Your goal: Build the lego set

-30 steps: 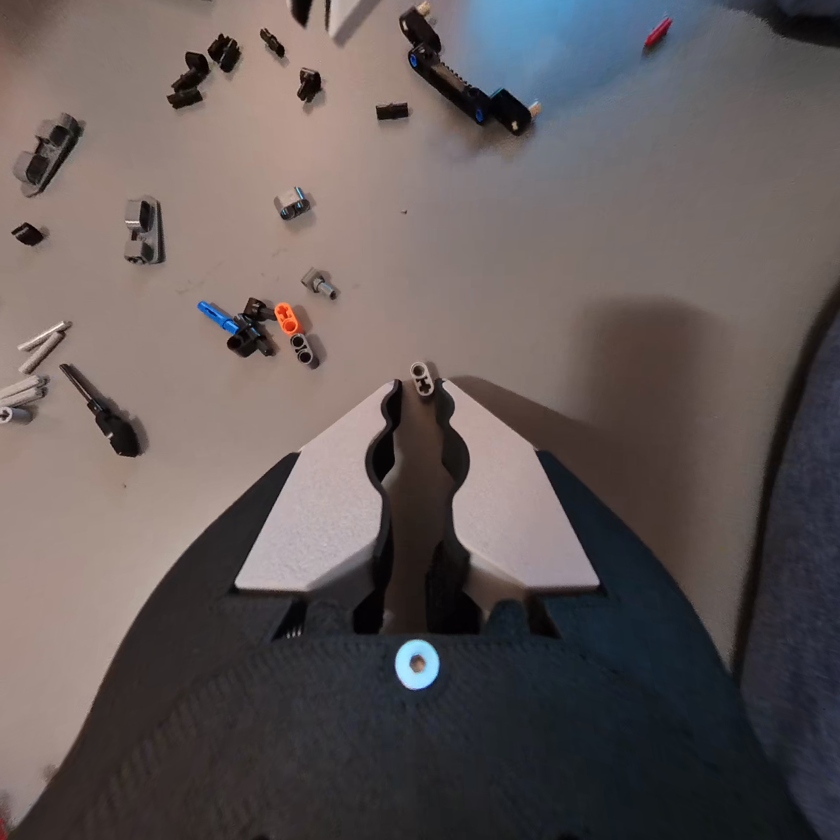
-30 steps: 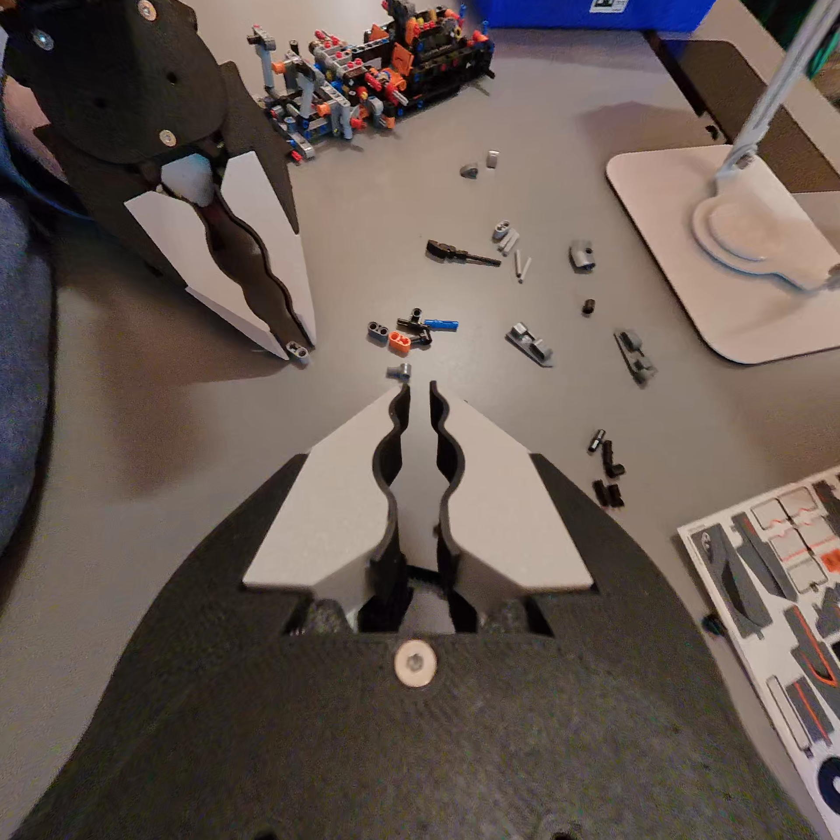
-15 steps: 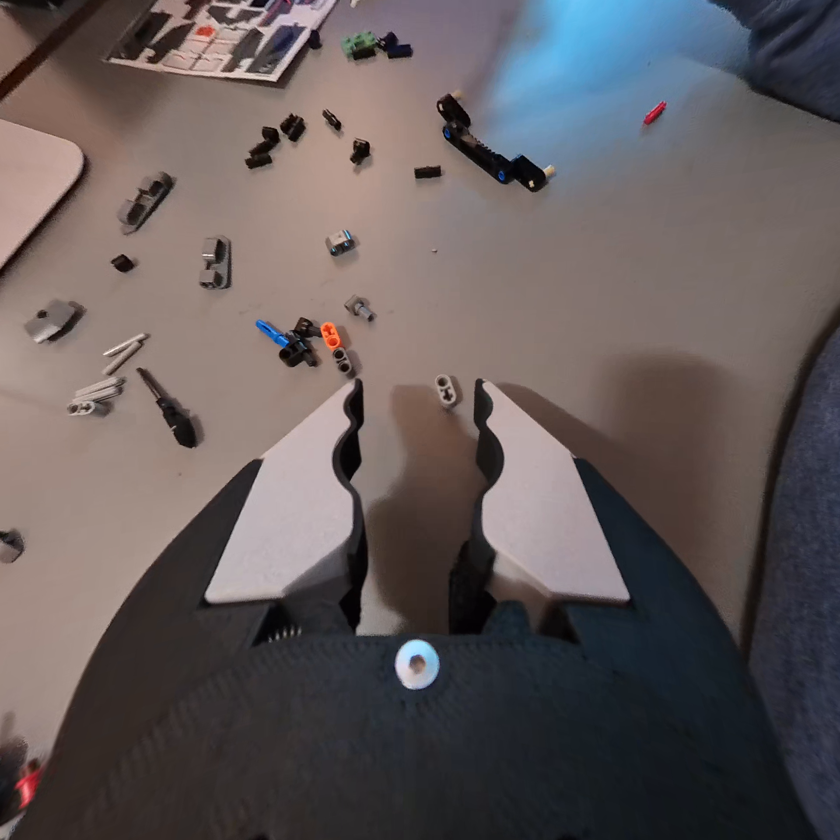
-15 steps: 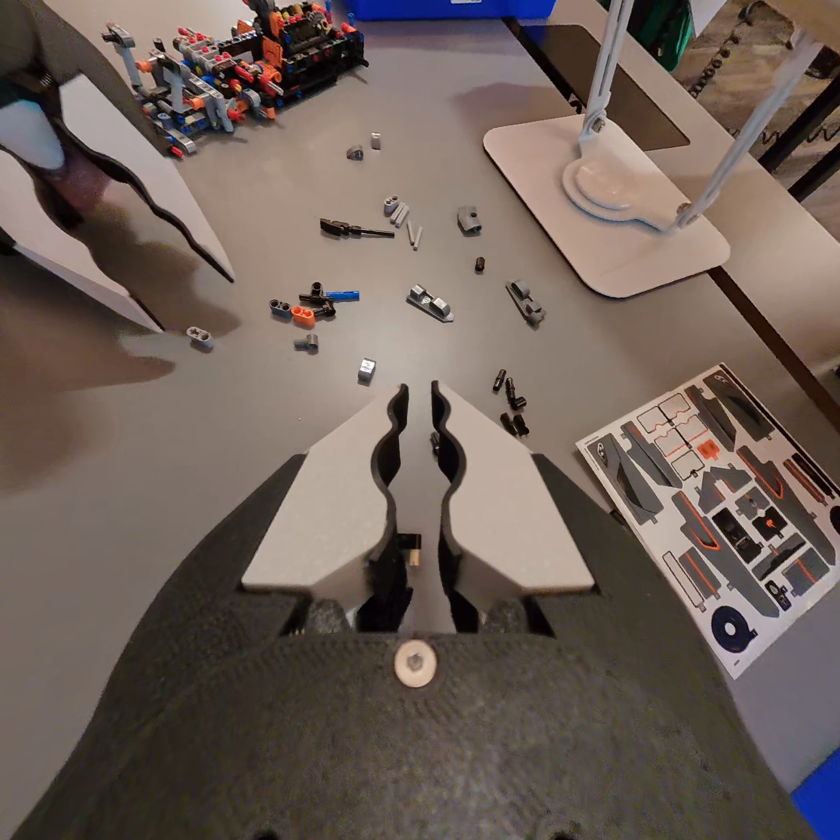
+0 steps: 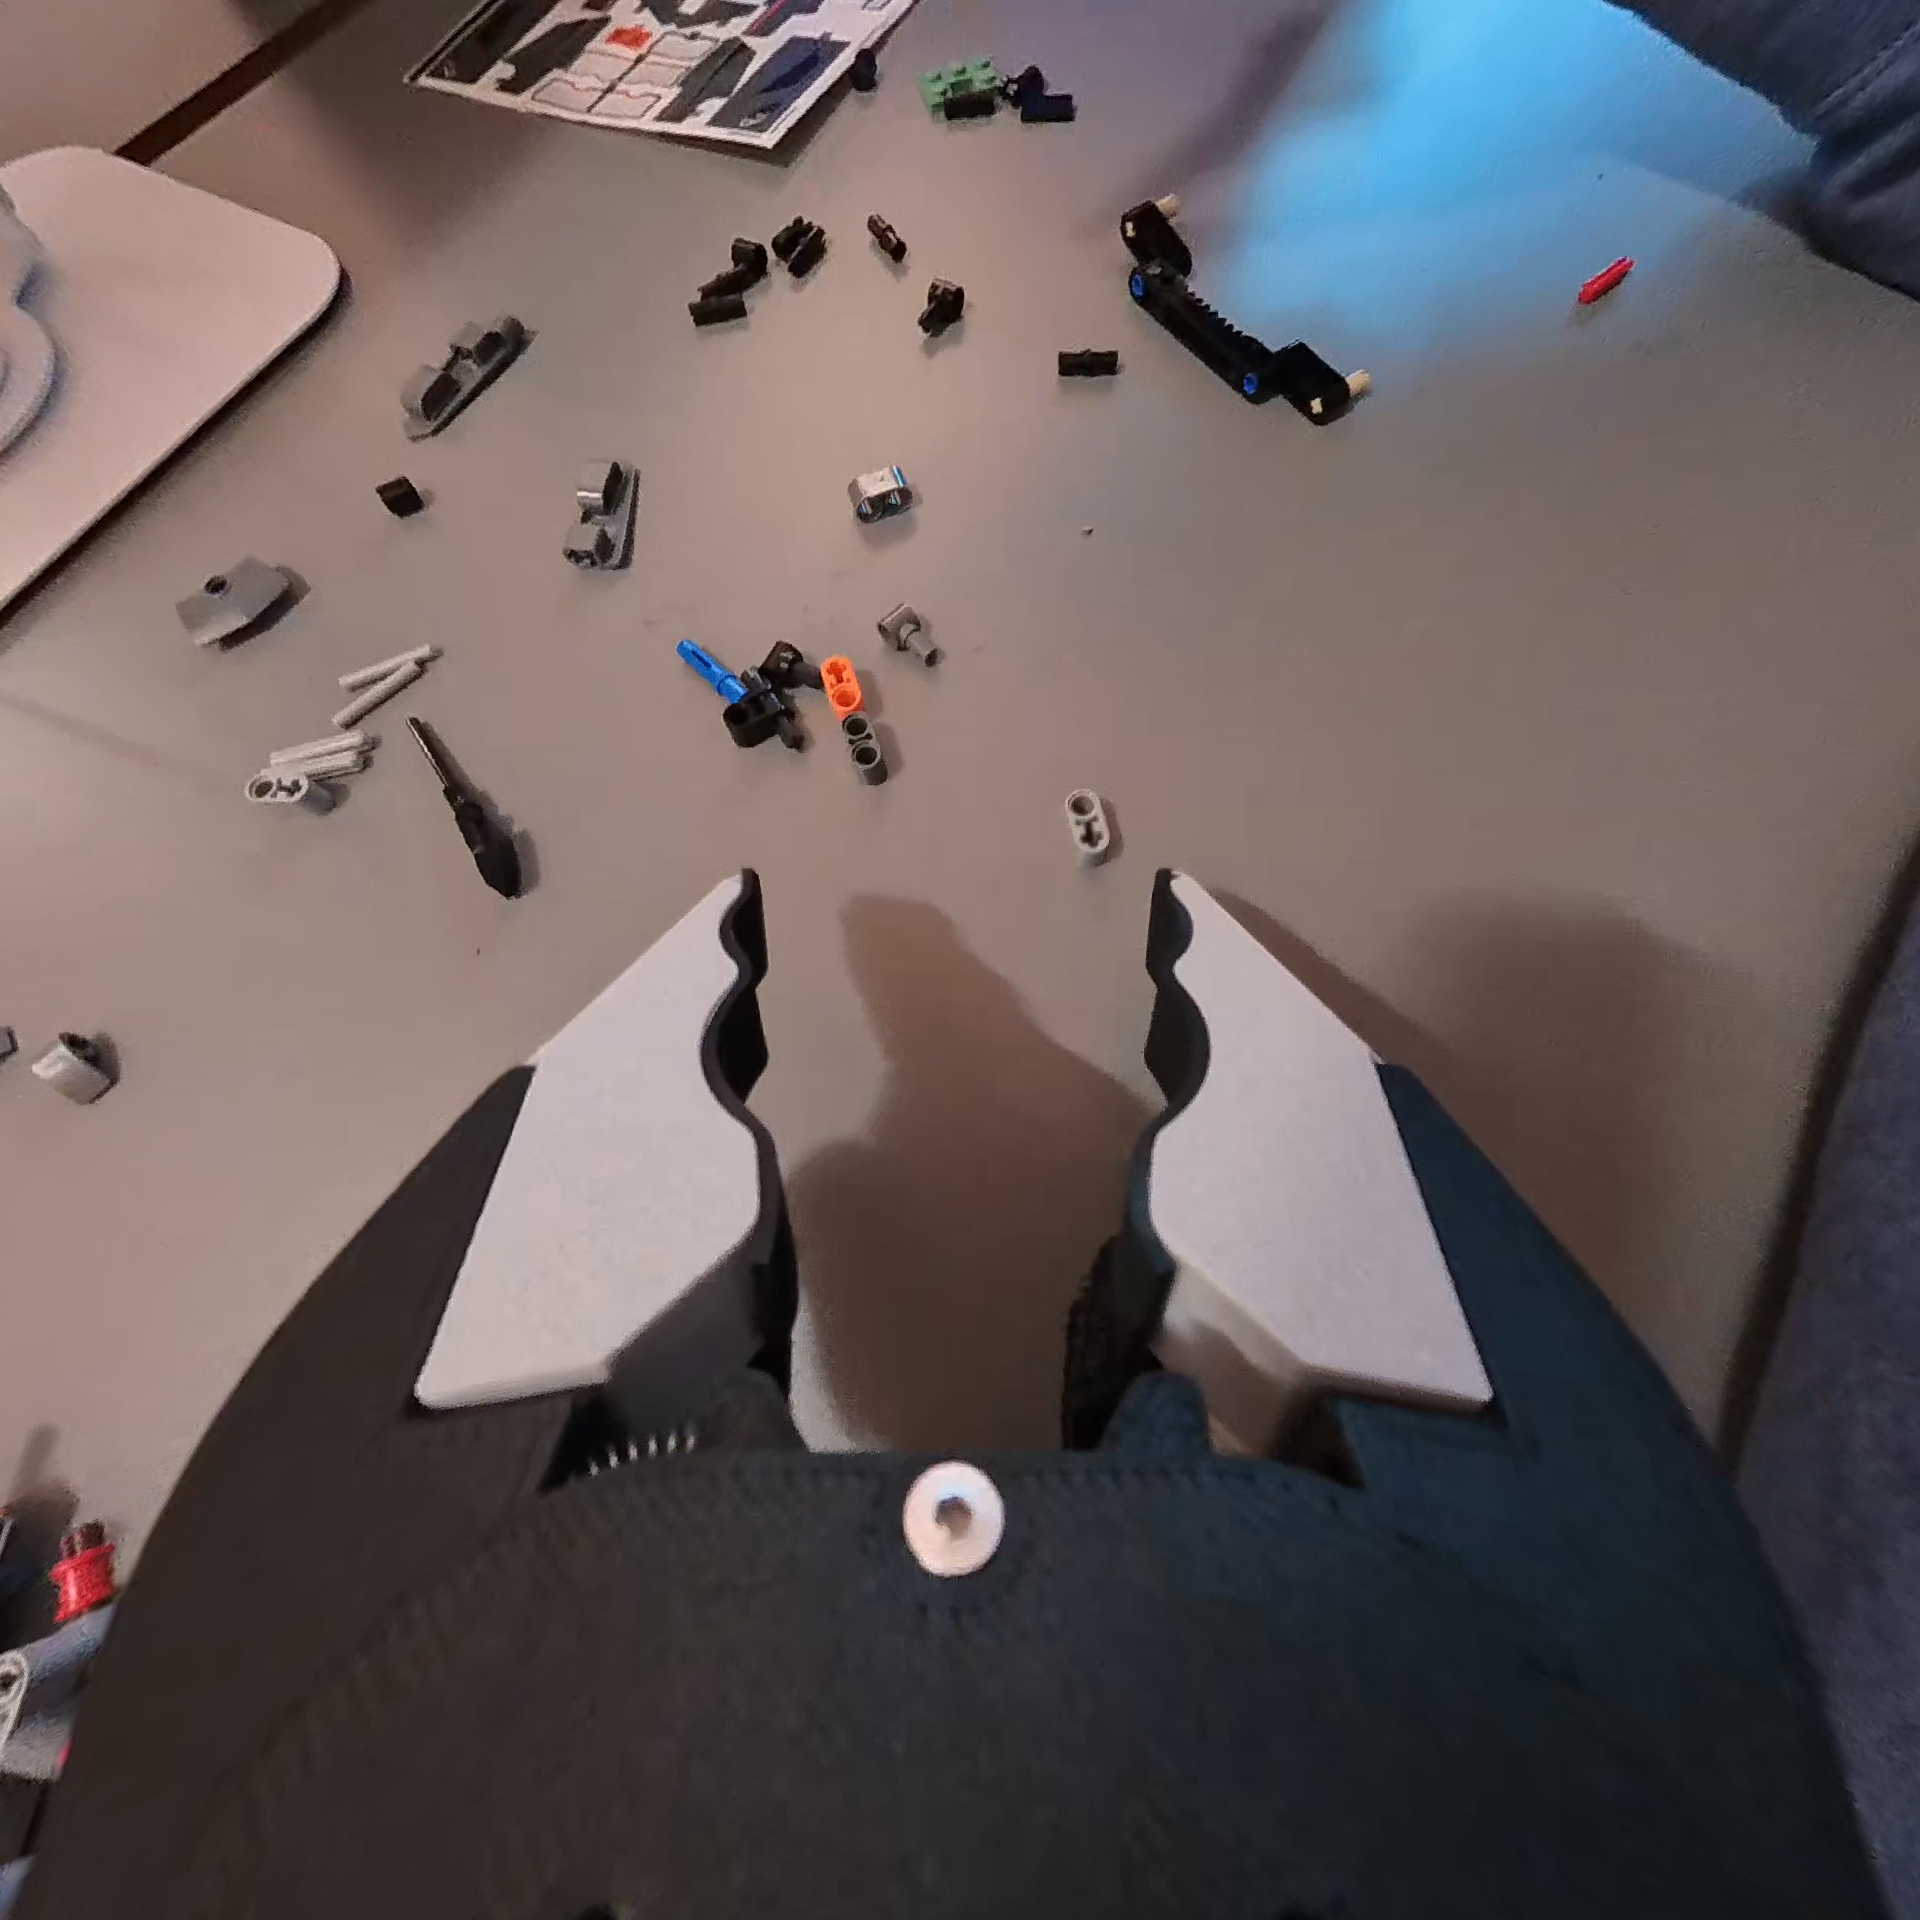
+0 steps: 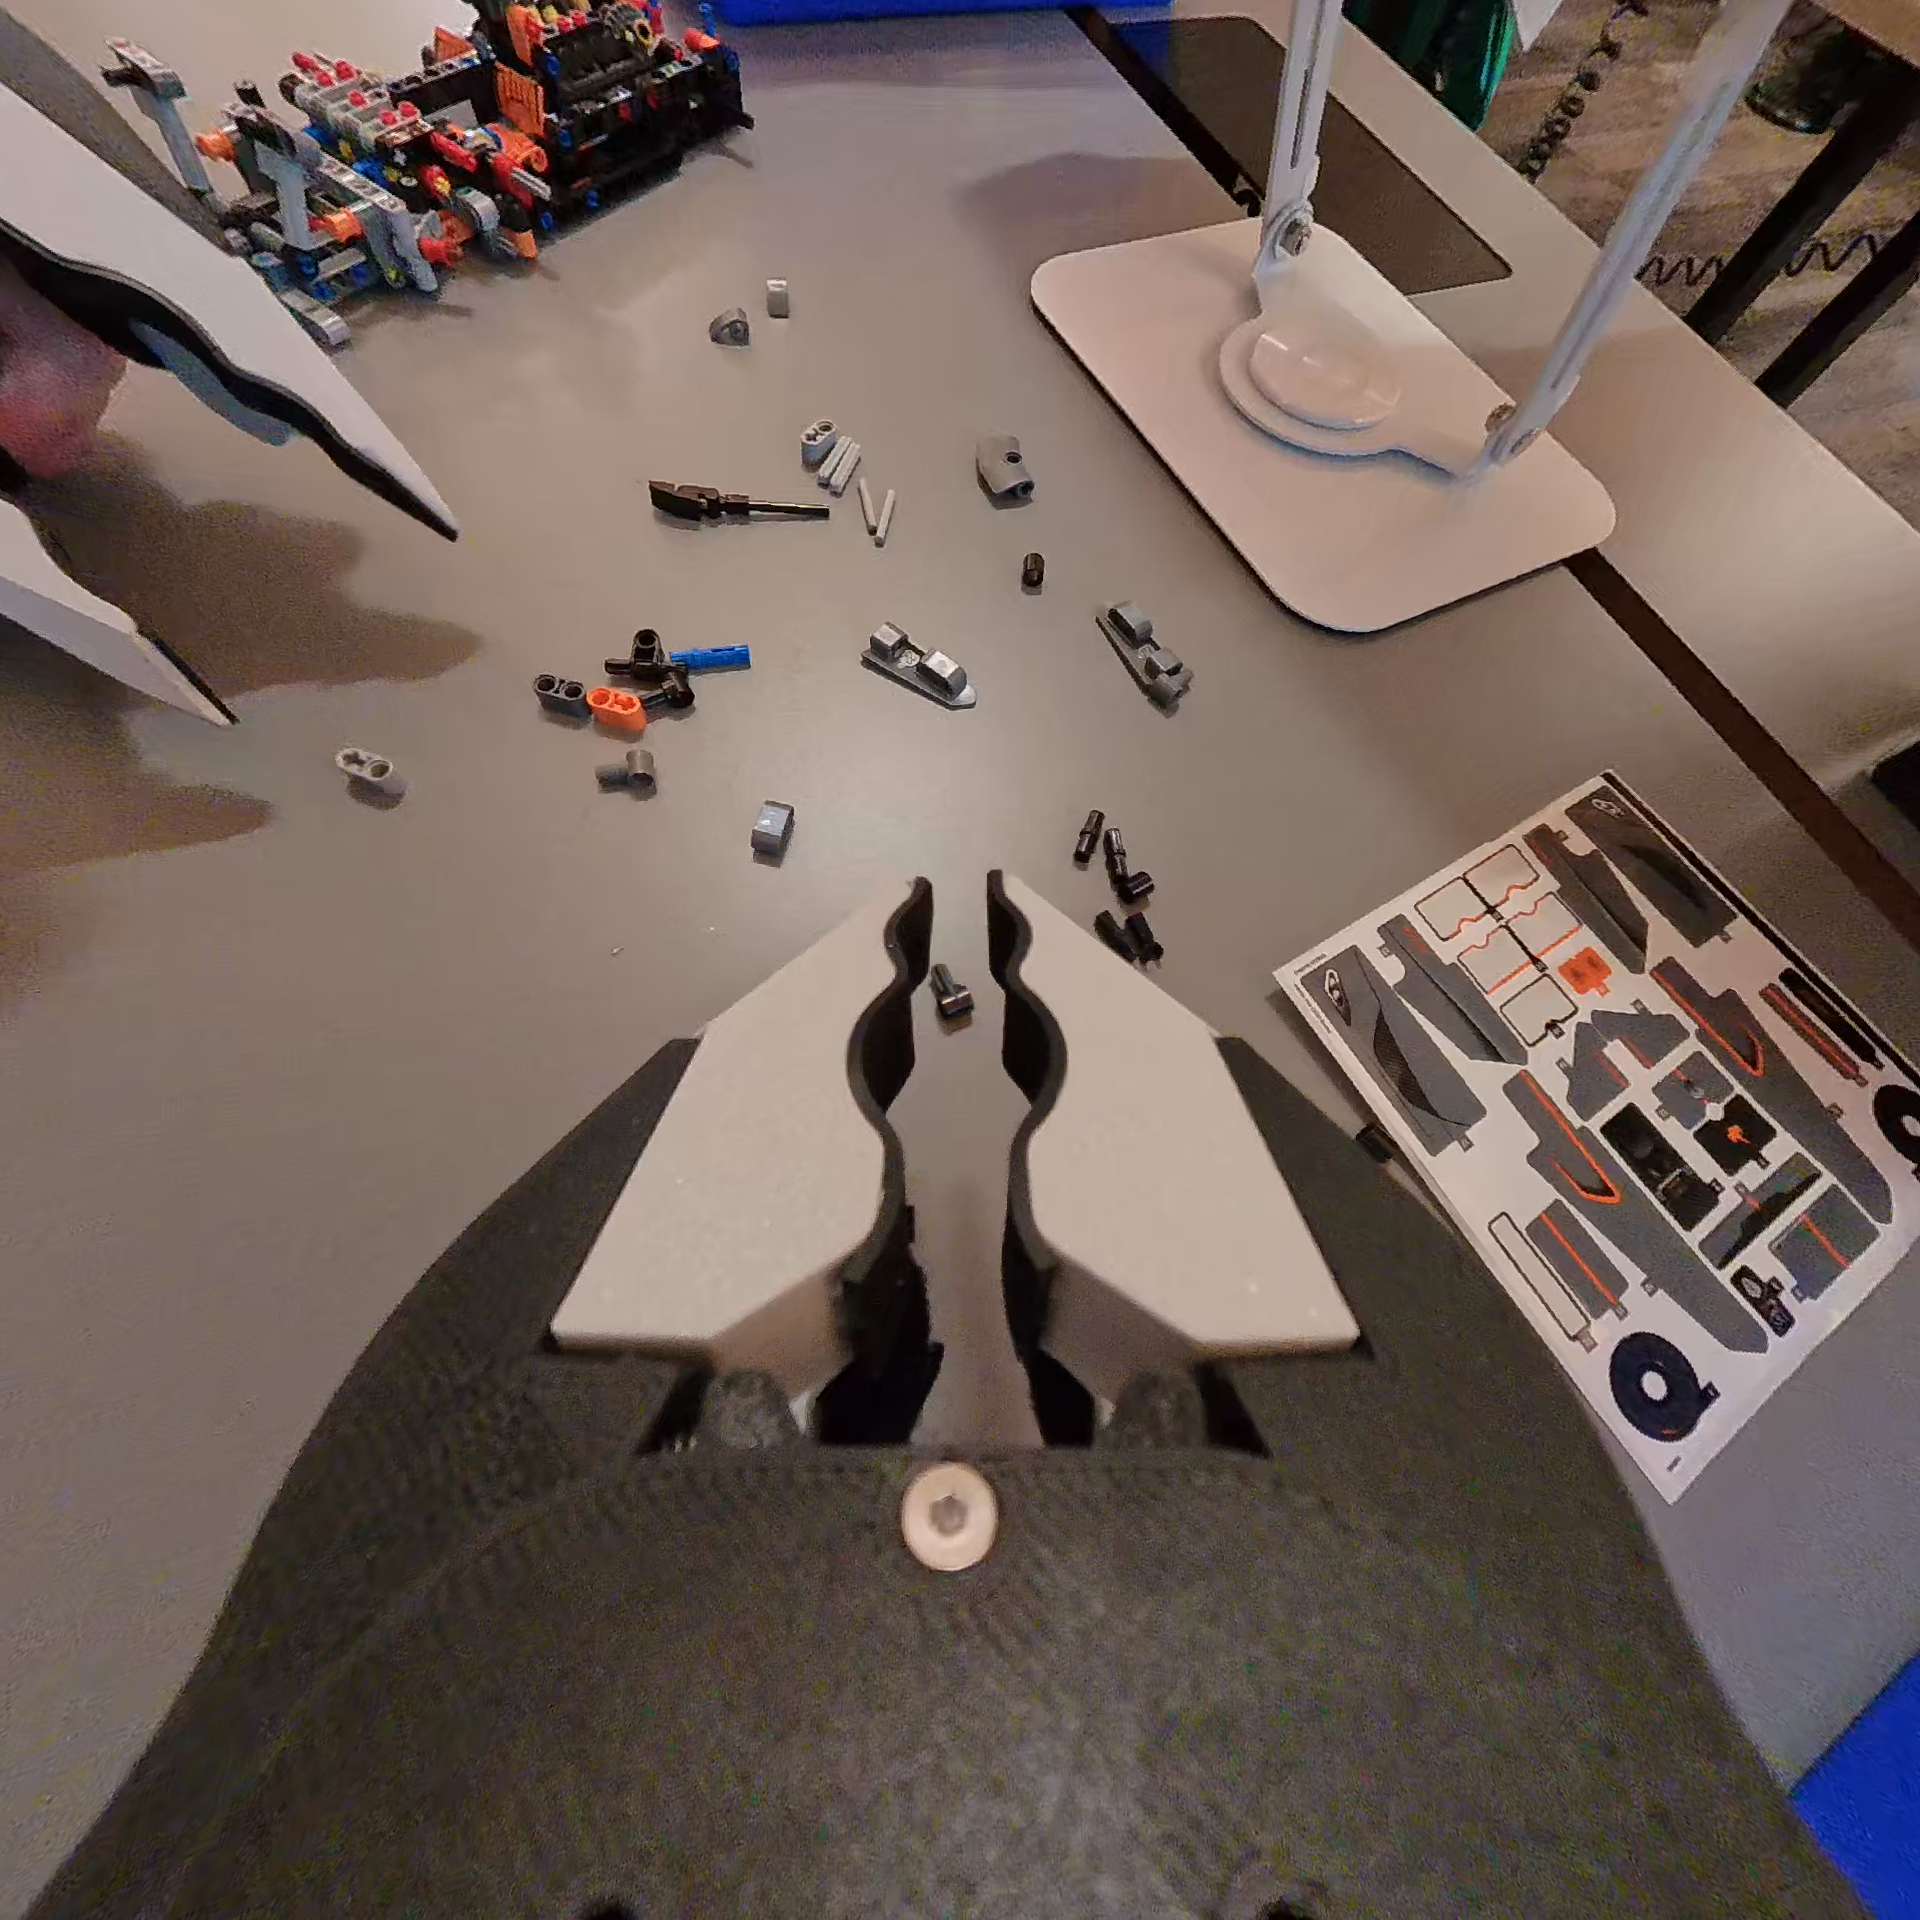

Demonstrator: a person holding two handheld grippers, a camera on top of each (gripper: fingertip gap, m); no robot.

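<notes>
My left gripper (image 5: 954, 883) is open and empty above the grey table. A small light grey two-hole piece (image 5: 1089, 826) lies on the table just beyond its right fingertip; it also shows in the right wrist view (image 6: 371, 771). The left gripper shows open at the upper left of the right wrist view (image 6: 341, 623). My right gripper (image 6: 958, 885) is shut with a narrow gap and holds nothing. A black pin (image 6: 951, 989) lies on the table and shows through that gap. The partly built lego model (image 6: 468, 156) stands at the back left.
Loose pieces are scattered mid-table, including a blue, black and orange cluster (image 5: 779, 696) and a black toothed bar with blue pins (image 5: 1236, 322). A sticker sheet (image 6: 1610, 1122) lies at the right. A white lamp base (image 6: 1320, 416) stands behind it. A person's dark clothing (image 5: 1849, 1247) is at the table edge. The left gripper's tips are roughly 20 centimetres from the right gripper's. The partly built lego model (image 6: 468, 156) sits 20 centimetres or so from the ends of my left fingers.
My left gripper opened and let go of the grey two-hole piece, which now lies on the table, then drew back. My right gripper moved right, toward the sticker sheet, still shut.
</notes>
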